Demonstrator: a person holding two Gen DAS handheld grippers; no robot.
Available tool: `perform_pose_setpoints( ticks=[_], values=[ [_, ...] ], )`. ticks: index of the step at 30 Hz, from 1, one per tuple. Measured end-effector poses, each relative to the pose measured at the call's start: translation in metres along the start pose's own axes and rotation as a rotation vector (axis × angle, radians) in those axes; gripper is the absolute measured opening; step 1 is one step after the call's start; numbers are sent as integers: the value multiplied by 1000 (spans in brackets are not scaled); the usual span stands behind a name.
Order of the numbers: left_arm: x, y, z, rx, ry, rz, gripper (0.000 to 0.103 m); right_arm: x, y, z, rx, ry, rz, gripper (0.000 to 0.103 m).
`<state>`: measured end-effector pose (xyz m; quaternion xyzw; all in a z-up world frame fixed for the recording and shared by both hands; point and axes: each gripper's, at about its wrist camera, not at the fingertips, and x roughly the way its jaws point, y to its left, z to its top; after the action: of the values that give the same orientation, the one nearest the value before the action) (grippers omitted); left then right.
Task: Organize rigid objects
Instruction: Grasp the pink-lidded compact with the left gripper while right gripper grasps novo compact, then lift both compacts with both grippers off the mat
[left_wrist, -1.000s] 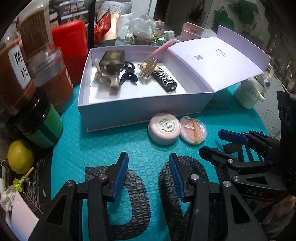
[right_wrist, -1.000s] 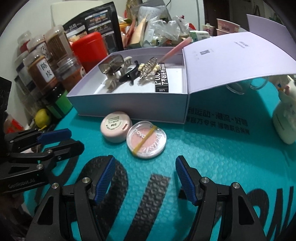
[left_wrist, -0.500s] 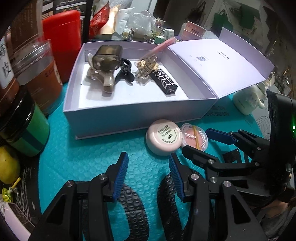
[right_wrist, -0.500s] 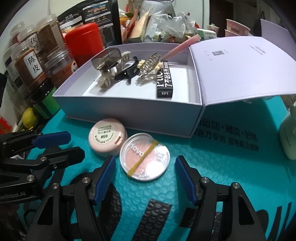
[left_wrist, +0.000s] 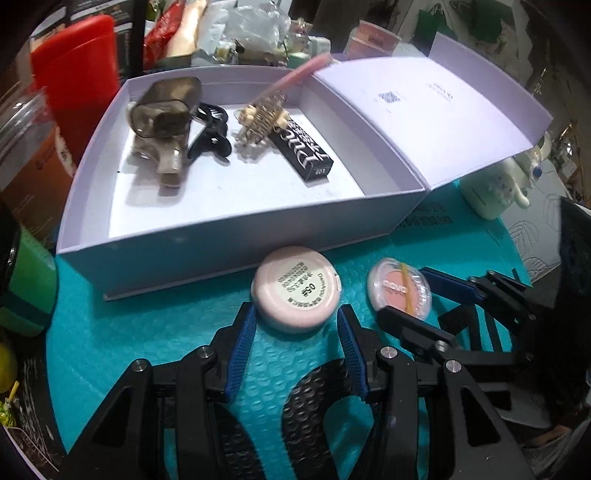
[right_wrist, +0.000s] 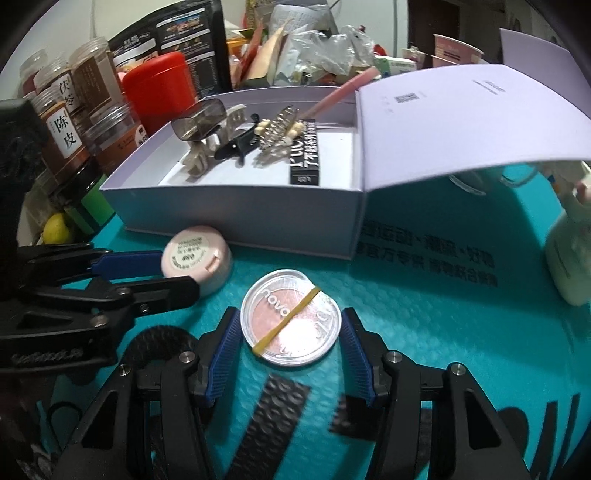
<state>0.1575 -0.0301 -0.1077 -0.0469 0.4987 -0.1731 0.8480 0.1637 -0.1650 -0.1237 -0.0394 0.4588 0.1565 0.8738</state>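
Both claws have come forward since the earlier frames, so each round compact that lay well ahead now sits between a pair of blue pads. Right between the fingertips of the left claw (left_wrist: 295, 332) lies the pink compact (left_wrist: 295, 292), label side up, its near half inside the gap; the jaws stand apart and the pads flank it closely without clearly pressing. Beside it, between the fingertips of the right claw (right_wrist: 290, 341), lies the clear-lidded blush compact (right_wrist: 290, 316) with a yellow rubber band across it; those jaws are closing on it, pads near its rim but not yet touching. Neither disc has a long axis, so approach angle matters little; each claw is nearest its own compact. Just ahead of both claws stands the open white box (left_wrist: 229, 236), lid folded away to the right, holding hair clips (left_wrist: 166, 122) and a black lipstick carton (left_wrist: 306, 155). Everything rests on the teal padded mat (left_wrist: 147, 325) over the worktop.
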Motion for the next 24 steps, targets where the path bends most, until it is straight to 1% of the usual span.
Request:
perform_pose_setpoints(
  ticks=[4, 7, 12, 13, 15, 17, 24],
  values=[
    [8, -12, 6, 44, 14, 50, 50, -6, -8, -7, 34, -6, -9, 55],
    [13, -20, 10, 75, 17, 86, 55, -10, -11, -12, 57, -9, -12, 55],
    [24, -35, 16, 136, 4, 154, 56, -14, -14, -17, 74, -13, -18, 55],
    [25, -35, 16, 140, 1, 158, 56, -15, -15, -19, 74, -14, -20, 55],
    [23, -34, 13, 130, -11, 155, 56, -17, -17, -21, 77, -18, -22, 55],
    [21, -34, 9, 138, -11, 164, 50, -20, -18, -25, 82, -21, -20, 54],
    [7, -32, -13, 145, -26, 93, 50, -29, -23, -38, 122, -20, -1, 54]
  ],
)
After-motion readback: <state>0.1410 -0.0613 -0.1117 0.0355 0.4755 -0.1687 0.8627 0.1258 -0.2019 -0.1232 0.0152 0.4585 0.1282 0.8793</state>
